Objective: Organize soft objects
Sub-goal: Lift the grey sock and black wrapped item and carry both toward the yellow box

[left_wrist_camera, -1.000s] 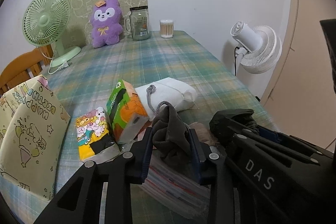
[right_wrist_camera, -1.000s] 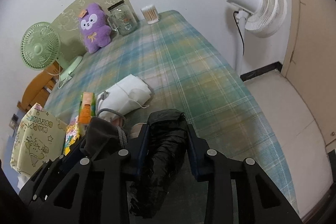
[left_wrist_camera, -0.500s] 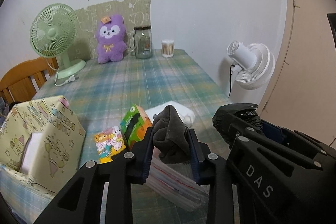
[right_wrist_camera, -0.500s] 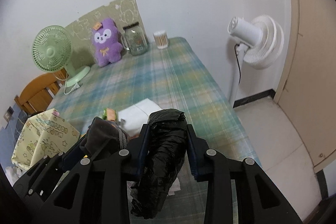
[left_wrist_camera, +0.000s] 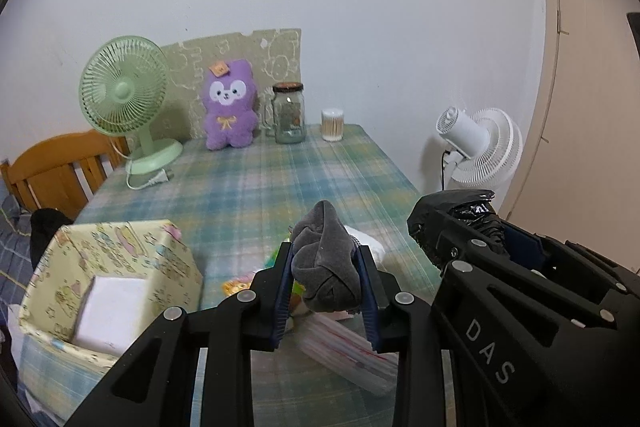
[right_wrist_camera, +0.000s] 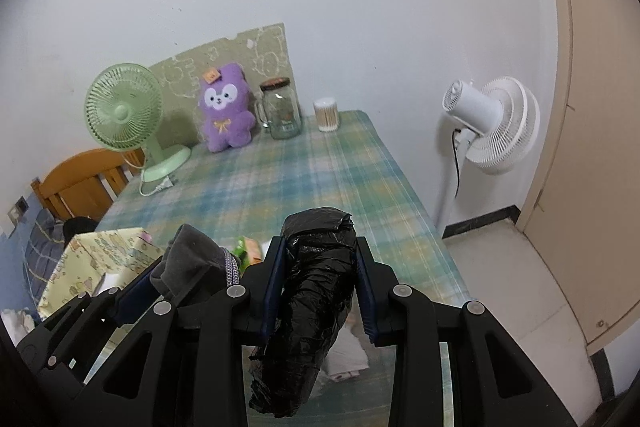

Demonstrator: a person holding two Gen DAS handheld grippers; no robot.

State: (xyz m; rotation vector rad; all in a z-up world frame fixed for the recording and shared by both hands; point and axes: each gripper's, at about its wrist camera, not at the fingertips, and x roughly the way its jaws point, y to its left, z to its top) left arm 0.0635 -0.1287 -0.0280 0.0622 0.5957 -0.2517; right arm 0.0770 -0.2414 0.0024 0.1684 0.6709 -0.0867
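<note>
Now both grippers are riding higher above the bench (left_wrist_camera: 256,187) than a second ago, so the tissue packs are lying mostly hidden behind the left gripper (left_wrist_camera: 325,269), whose jaws are clamping a crumpled grey cloth (left_wrist_camera: 324,263). Beside it, the right gripper (right_wrist_camera: 317,273) is squeezing a wrinkled, glossy black plastic roll (right_wrist_camera: 312,303) that is hanging below its jaws. Left of them, the patterned yellow box (left_wrist_camera: 120,263) is sitting partly cut off.
</note>
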